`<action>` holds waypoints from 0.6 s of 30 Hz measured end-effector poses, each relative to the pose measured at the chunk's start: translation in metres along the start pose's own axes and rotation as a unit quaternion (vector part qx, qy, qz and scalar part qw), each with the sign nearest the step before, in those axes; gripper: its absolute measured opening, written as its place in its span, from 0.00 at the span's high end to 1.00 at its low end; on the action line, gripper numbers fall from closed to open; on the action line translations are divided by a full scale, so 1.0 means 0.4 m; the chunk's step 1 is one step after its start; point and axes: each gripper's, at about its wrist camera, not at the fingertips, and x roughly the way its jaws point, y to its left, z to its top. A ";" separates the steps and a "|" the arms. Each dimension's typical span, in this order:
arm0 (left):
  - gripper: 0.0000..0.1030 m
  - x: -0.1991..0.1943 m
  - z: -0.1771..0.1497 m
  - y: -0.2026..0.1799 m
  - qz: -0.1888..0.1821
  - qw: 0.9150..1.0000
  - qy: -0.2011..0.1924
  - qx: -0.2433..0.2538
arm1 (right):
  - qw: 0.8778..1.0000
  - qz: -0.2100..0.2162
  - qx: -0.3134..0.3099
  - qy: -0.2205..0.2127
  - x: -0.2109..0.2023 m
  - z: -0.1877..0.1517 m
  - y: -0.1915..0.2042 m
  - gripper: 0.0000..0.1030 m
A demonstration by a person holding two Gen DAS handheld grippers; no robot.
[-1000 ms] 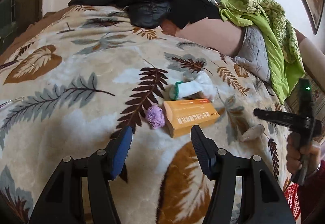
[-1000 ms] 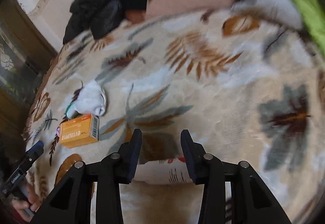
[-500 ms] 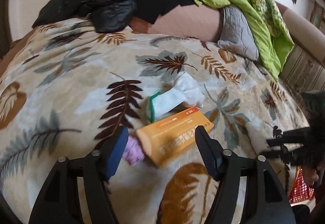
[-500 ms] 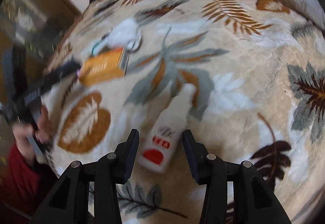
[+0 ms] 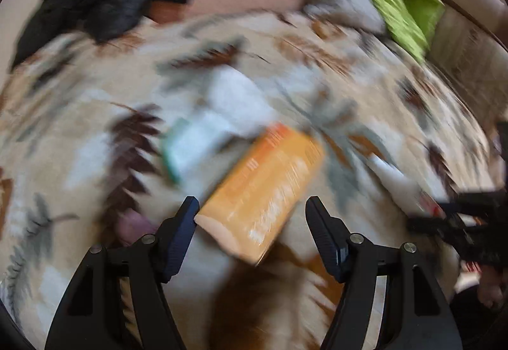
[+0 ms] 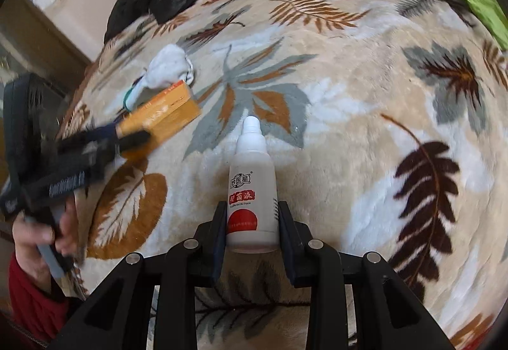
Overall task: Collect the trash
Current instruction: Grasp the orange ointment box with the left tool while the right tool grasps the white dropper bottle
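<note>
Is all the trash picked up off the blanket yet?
Not yet. Nothing looks collected. The right gripper is closing around the white bottle; the left gripper is open around the orange box. The white wad and purple scrap are left.

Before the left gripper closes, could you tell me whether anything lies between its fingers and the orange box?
Nothing visible does. The orange box lies between the open fingers of the left gripper, its near end beside the left finger. The purple wad sits outside that finger, and the white sock lies beyond the box.
</note>
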 end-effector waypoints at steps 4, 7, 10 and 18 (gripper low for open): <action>0.34 -0.010 -0.013 -0.049 -0.014 0.999 0.000 0.037 | 1.000 0.008 0.013 -0.009 -0.005 -0.001 -0.002 0.68; 0.34 -0.008 0.004 -0.047 -0.002 1.000 -0.012 0.020 | 1.000 0.009 0.022 -0.014 -0.012 -0.003 -0.002 0.68; 0.34 0.008 0.017 -0.057 0.022 0.999 -0.018 0.019 | 1.000 0.003 0.023 -0.016 -0.009 -0.002 0.002 0.68; 0.44 0.047 0.023 -0.081 0.079 0.996 -0.023 0.020 | 0.999 -0.022 0.001 -0.032 -0.001 -0.013 0.022 0.69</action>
